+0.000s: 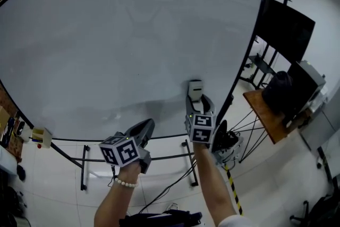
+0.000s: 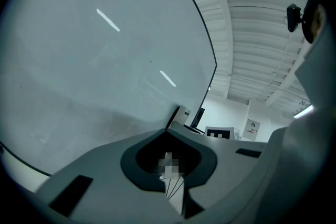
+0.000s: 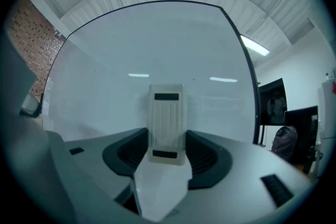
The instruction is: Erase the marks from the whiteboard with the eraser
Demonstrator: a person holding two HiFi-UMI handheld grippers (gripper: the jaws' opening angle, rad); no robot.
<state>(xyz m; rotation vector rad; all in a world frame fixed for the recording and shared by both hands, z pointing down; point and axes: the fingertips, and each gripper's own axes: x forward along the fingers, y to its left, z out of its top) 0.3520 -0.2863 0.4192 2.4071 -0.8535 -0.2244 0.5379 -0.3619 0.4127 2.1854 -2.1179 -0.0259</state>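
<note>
The large whiteboard (image 1: 122, 34) fills most of the head view and shows no clear marks, only faint grey smears low down. My right gripper (image 1: 197, 101) is shut on the pale ribbed eraser (image 1: 195, 89), held at the board's lower right near its black frame. In the right gripper view the eraser (image 3: 167, 123) stands upright between the jaws in front of the whiteboard (image 3: 147, 50). My left gripper (image 1: 143, 129) hovers at the board's bottom edge, jaws together and empty. From the left gripper view the whiteboard (image 2: 94, 50) slants away, and the eraser (image 2: 181, 113) shows beyond.
A wooden table (image 1: 265, 114) with a black bag (image 1: 280, 90) stands to the right, a black screen (image 1: 287, 29) behind it. The board's stand legs (image 1: 84, 167) and cables cross the floor below. A small box (image 1: 41, 136) hangs at the lower left.
</note>
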